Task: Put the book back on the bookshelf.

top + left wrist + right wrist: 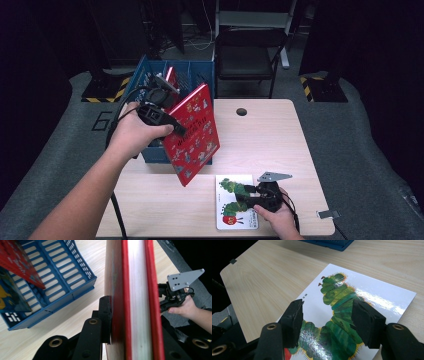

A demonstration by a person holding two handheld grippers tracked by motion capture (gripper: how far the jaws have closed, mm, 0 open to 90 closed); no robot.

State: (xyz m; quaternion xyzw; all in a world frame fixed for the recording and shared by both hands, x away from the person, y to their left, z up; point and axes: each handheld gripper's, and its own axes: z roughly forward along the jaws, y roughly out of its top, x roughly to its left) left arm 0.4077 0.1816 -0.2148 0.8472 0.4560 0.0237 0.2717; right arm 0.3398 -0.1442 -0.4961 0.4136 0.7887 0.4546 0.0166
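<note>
— Where did the crate (150, 152) stand?
— At the table's (270, 145) far left edge, with books leaning inside it.

— And the held book (192, 132)?
— It hung tilted in the left gripper (165, 117), just right of the crate and above the tabletop.

— What lay nearer the person?
— The caterpillar book (231, 212) lay flat at the near edge, right of centre, with the right gripper (250, 196) over its right side.

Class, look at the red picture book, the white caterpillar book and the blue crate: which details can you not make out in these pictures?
- Red hardcover picture book: title too small in the high view; the left gripper view shows just its edge.
- White caterpillar book: right part hidden by the right gripper in the high view; lower part cut off in the right gripper view.
- Blue slatted plastic crate: contents partly hidden by the left gripper and the red book.
</note>
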